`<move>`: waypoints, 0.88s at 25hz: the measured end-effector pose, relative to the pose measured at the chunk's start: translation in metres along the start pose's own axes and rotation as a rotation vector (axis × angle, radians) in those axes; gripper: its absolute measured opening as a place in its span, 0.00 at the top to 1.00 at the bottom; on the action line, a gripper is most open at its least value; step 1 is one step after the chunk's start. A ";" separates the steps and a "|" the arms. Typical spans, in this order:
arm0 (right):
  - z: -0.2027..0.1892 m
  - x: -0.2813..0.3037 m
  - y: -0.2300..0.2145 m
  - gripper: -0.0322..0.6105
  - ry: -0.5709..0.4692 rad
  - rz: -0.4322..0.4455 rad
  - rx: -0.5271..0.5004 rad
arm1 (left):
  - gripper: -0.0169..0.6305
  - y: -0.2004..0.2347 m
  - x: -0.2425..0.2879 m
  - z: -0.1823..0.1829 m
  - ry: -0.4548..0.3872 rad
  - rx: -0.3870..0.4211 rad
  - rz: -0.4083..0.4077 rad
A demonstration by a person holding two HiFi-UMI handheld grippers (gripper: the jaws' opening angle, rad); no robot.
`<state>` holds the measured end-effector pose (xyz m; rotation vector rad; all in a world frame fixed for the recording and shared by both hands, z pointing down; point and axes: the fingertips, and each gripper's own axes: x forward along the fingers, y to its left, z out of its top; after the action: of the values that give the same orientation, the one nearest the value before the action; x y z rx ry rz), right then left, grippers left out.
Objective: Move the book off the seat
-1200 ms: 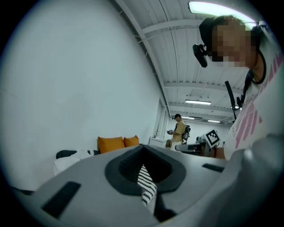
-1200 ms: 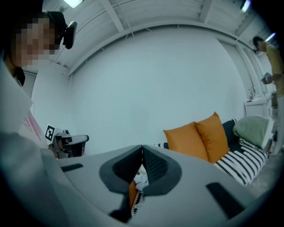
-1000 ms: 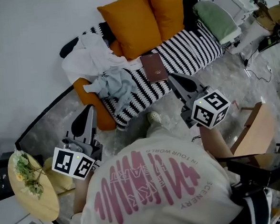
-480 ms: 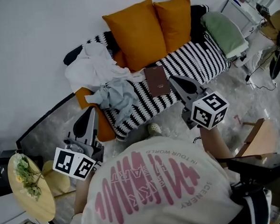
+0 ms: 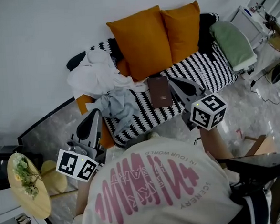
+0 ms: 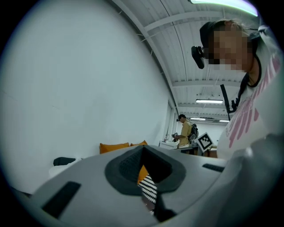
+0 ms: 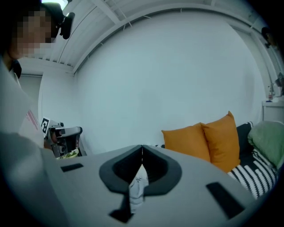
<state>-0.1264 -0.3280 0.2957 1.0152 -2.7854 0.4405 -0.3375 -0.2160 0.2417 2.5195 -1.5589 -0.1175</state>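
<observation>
Head view, left gripper (image 5: pixel 95 115) and right gripper (image 5: pixel 174 83) clenched empty, nearer book (image 5: pixel 159 91) than before.

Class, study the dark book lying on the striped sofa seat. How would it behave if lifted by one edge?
The book looks flat and rigid-covered, so it probably stays stiff, though gripped by one edge it might fall open. The striped seat beneath looks soft, so pushing would likely drag rather than slide.
</observation>
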 end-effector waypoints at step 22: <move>0.009 0.047 -0.070 0.93 0.082 0.140 -0.048 | 0.96 0.005 0.076 -0.003 -0.022 -0.005 0.113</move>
<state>-0.1170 -0.4101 0.3140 0.7769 -2.7893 0.4206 -0.3070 -0.2861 0.2473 2.4275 -1.7036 -0.1342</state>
